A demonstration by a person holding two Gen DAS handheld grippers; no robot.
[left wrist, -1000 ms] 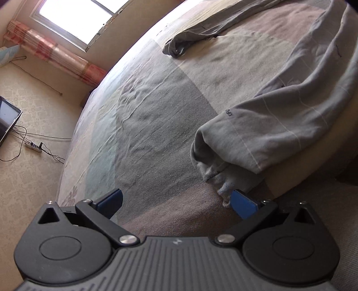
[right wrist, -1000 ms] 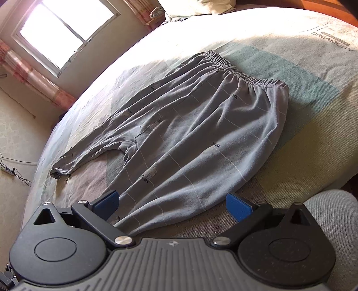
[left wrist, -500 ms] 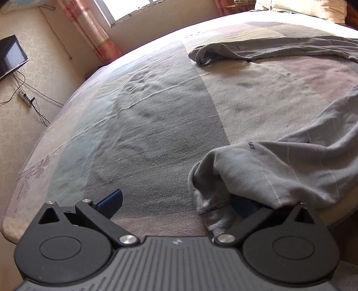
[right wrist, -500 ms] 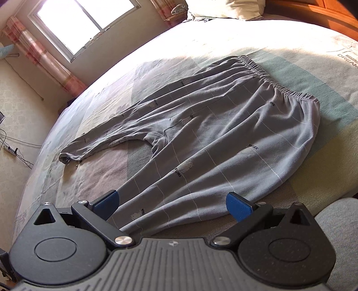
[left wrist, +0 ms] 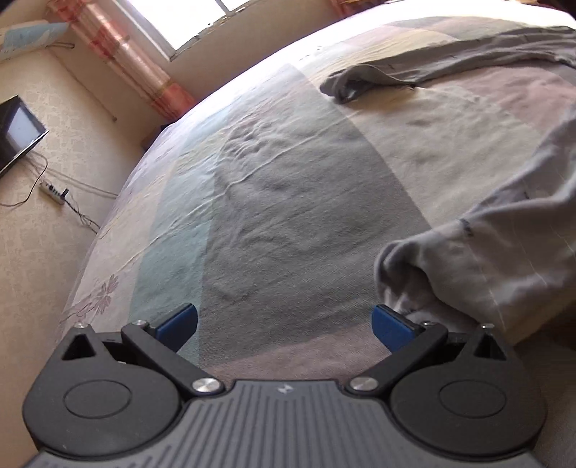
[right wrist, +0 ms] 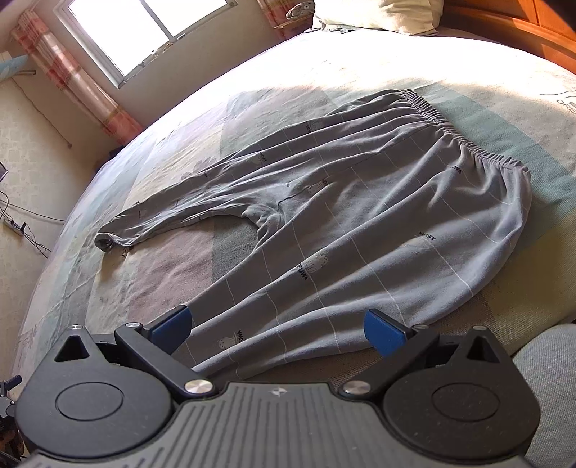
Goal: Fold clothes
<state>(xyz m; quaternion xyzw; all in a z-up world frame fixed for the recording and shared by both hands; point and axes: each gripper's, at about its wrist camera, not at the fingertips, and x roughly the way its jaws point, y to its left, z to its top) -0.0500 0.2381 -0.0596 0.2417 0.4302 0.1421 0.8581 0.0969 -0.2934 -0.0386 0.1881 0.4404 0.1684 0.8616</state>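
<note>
One pair of grey trousers (right wrist: 360, 223) with thin white lines and small dark print lies spread flat on the bed (right wrist: 378, 72), its elastic waistband toward the pillow (right wrist: 374, 14). Both legs point to the window (right wrist: 144, 32) side. The fingers of the left gripper (left wrist: 284, 324) and of the right gripper (right wrist: 275, 325) stand wide apart, holding nothing; the near trouser cuff (left wrist: 403, 284) is just beside the left gripper's right finger.
</note>
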